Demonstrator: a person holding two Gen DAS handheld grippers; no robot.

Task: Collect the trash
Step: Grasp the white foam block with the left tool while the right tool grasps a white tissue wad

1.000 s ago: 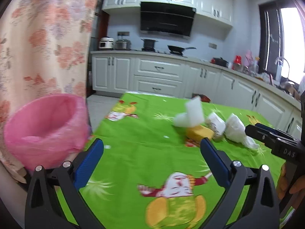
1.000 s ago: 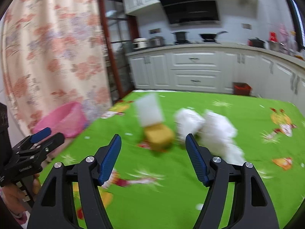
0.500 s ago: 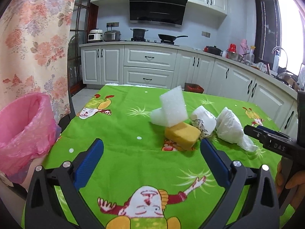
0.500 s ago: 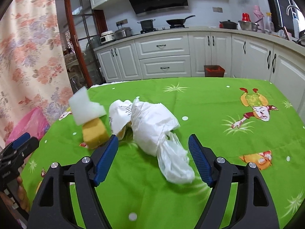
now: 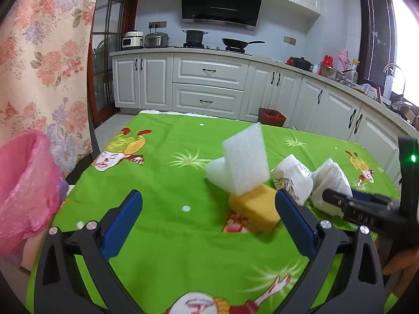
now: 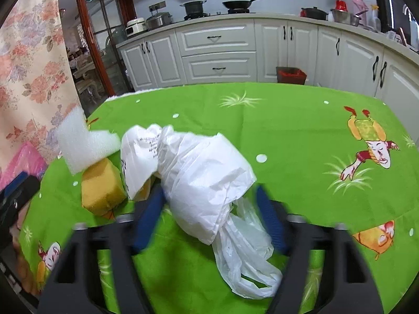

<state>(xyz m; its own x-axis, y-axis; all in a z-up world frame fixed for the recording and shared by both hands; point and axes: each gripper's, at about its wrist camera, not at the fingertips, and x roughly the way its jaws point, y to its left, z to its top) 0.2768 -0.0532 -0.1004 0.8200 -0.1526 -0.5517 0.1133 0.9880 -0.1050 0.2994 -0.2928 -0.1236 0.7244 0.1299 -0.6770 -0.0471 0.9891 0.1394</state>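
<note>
- Left wrist view: left gripper (image 5: 208,213) with jaws wide apart and empty, hovering over the green cartoon-print cloth on the counter (image 5: 162,238)
- Yellow sponge (image 5: 255,208) lies on the cloth just ahead of the left gripper's right-hand finger, not touched by it
- White foam block (image 5: 246,163) leans tilted on top of the sponge; a second white foam piece (image 5: 215,170) sits just behind it, touching
- Printed white wrapper (image 5: 294,176) just right of the sponge; white plastic bag (image 5: 331,183) beside that
- Right gripper (image 5: 351,204) enters from the right edge, its tips at the plastic bag; fingers of the person's hand (image 5: 400,261) visible below it
- Pink bag-lined bin (image 5: 25,191) at left edge, off the side of the counter, mouth open
- Right wrist view: right gripper (image 6: 209,212) motion-blurred, jaws closing, with the white plastic bag (image 6: 207,180) between them; pads look near the bag but contact cannot be confirmed
- Bag's loose tail trails toward the camera on the cloth
- Printed wrapper (image 6: 138,154) left of the bag, then sponge (image 6: 100,189) with foam block (image 6: 83,144) on it
- Left gripper (image 6: 15,191) at far left edge, pink bin (image 6: 23,161) behind it
</note>
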